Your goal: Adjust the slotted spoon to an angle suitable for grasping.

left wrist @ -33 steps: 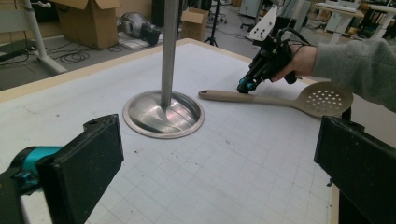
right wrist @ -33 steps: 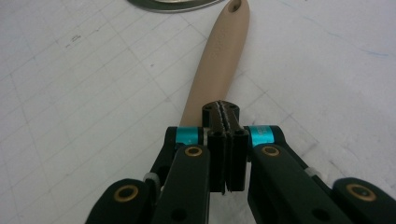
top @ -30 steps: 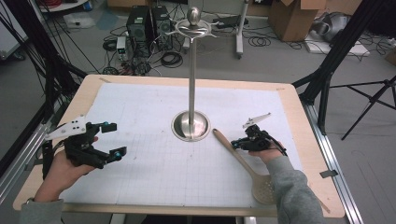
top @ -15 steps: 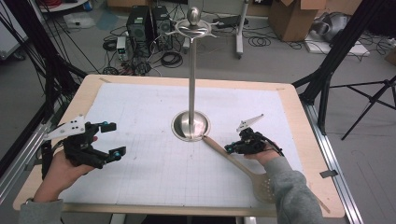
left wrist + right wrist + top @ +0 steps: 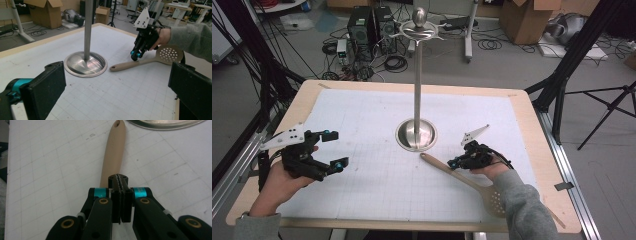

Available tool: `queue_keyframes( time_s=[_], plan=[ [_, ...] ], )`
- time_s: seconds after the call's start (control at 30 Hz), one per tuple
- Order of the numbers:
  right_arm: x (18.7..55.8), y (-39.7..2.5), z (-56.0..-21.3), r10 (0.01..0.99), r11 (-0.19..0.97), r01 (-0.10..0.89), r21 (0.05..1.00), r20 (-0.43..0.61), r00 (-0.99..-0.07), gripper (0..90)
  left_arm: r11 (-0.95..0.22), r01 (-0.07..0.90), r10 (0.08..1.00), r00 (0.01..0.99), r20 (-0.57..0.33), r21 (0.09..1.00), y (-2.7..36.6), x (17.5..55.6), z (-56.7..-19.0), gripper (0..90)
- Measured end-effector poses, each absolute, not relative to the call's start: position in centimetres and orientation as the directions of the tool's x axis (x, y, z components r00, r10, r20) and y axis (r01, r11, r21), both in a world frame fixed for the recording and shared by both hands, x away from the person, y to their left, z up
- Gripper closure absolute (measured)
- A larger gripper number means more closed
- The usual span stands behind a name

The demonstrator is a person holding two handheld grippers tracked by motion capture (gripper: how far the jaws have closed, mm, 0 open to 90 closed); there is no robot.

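Note:
A tan slotted spoon (image 5: pixel 462 177) lies flat on the white grid mat, its handle end near the stand's round base (image 5: pixel 416 135) and its perforated head by the person's right sleeve. My right gripper (image 5: pixel 452 164) is shut, with its tips down on the middle of the handle (image 5: pixel 115 152); the pads (image 5: pixel 117 182) meet with nothing between them. From the left gripper view the right gripper (image 5: pixel 134 55) touches the spoon (image 5: pixel 140 62). My left gripper (image 5: pixel 336 148) is held open above the mat at the left, and nothing sits between its wide jaws (image 5: pixel 117 87).
A tall metal pole (image 5: pixel 417 80) rises from the base at the mat's centre, with hooks on top (image 5: pixel 419 31). The mat (image 5: pixel 362 115) covers a wooden table (image 5: pixel 532 125). Computer towers, cables, boxes and a tripod stand on the floor beyond.
The right gripper moved left and toward the person, and the spoon's handle end swung with it, closer to the stand's base. The left gripper stayed put and open.

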State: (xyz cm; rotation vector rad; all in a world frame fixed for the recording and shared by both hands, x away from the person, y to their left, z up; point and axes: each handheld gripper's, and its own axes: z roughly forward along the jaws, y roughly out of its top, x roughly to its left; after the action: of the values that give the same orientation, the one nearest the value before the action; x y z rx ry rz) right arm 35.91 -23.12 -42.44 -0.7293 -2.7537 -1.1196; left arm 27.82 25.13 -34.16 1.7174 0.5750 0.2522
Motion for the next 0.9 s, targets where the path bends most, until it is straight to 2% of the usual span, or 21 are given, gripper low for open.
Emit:
queue_keyframes(
  time_s=[0.6, 0.9],
  plan=[
    [35.15, -22.37, -42.35, 0.279, 0.64, 0.414, 0.648, 0.306, -0.91, 89.8, -0.139, 0.248, 0.504, 0.851, -0.147, 0.959, 25.04, 27.87, -34.44, 1.8],
    [34.98, -22.11, -42.39, 0.279, 0.65, 0.405, 0.643, 0.294, -0.914, 89.8, -0.148, 0.251, 0.502, 0.852, -0.146, 0.957, 24.88, 27.94, -34.62, 1.8]
  ],
)
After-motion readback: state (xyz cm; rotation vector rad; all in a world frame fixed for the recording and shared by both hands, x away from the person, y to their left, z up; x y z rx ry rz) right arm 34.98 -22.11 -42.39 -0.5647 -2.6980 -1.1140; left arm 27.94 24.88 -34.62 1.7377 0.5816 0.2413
